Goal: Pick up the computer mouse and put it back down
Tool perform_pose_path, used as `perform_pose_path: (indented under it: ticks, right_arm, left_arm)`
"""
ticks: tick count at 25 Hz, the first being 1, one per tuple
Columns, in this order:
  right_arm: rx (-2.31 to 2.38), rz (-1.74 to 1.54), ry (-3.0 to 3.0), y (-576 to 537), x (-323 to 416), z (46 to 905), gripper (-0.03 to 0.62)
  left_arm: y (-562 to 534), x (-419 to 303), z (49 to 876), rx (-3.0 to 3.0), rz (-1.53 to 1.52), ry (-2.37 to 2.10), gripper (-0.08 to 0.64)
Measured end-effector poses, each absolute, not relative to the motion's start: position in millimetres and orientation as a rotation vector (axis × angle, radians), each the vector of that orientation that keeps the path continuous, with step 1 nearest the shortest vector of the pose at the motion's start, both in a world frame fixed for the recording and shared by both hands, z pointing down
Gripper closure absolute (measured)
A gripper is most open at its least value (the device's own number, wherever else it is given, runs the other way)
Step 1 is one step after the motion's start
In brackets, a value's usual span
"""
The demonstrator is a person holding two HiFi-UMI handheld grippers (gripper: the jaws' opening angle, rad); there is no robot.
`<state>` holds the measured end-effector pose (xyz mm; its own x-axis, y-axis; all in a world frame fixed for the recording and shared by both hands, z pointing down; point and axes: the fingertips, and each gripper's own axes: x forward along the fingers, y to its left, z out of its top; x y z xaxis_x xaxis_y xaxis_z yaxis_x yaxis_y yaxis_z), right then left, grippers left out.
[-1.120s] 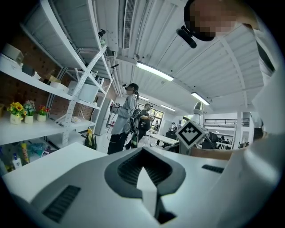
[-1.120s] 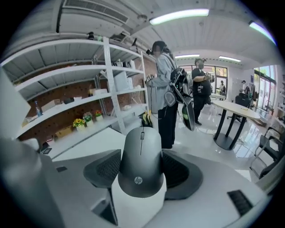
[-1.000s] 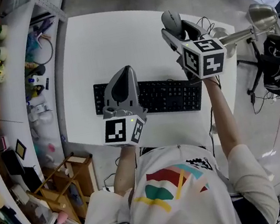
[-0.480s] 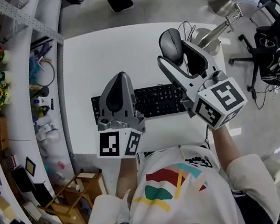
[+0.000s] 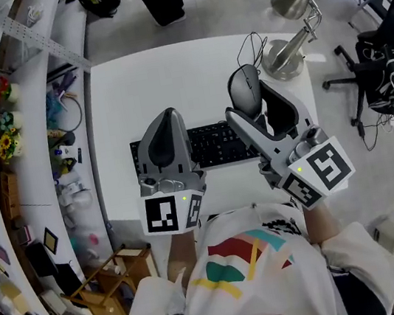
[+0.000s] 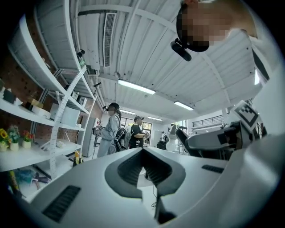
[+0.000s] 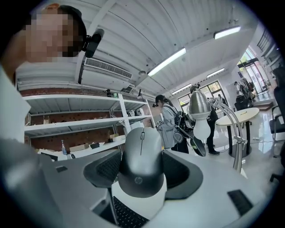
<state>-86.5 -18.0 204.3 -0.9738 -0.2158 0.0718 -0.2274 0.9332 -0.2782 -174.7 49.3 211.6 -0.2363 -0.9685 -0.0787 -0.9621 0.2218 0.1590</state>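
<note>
Our right tool (image 5: 254,102) is closed on the mouse (image 5: 243,87). One jaw presses each long side, w/ the top & the wheel facing the camera in the right gripper view. The mouse looks to be up off the bench (image 5: 168,75), over the spot just past the right end of the keyboard (image 5: 214,145) & near the lamp (image 5: 285,48). Our left tool (image 5: 167,124) is closed too, jaws tip to tip w/ nothing in them, over the left half of the keyboard.

How the mouse will handle, we think:
- Light. One tool can carry it, no prob.
- Hard shell, so it won't bend or squash.
- Smooth, round sides. It may slip or twist if the hold is loose, esp. when tipped.
- Not very breakable, but the buttons & wheel on top can get pushed, and a drop onto the hard bench is bad for it.

Best place to hold: the two long sides near the middle, like now, not the top & not the thin front end. To put it down we want it flat, belly down, touching the bench first, then let go.
</note>
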Motion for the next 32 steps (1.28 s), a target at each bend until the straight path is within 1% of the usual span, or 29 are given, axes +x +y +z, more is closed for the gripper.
perform_pose_path:
  ticks: [4, 19, 24, 32]
  right_arm:
    - [0.344, 0.443, -3.038, -14, -83, 208, 0.313]
    - [0.345, 0.478, -2.981, -13, -84, 233, 0.313]
    - [0.434, 0.421, -2.866, -19, -73, 275, 0.313]
    - [0.619, 0.508, -2.636, -34, -13, 351, 0.313]
  left_arm:
    - [54, -174, 206, 1.906, -0.377, -2.411, 0.515]
    - [65, -183, 229, 1.831, -0.332, -2.399, 0.515]
    - [67, -193, 264, 1.790, -0.260, -2.376, 0.515]
    - [50, -172, 313, 1.821, -0.153, -2.229, 0.515]
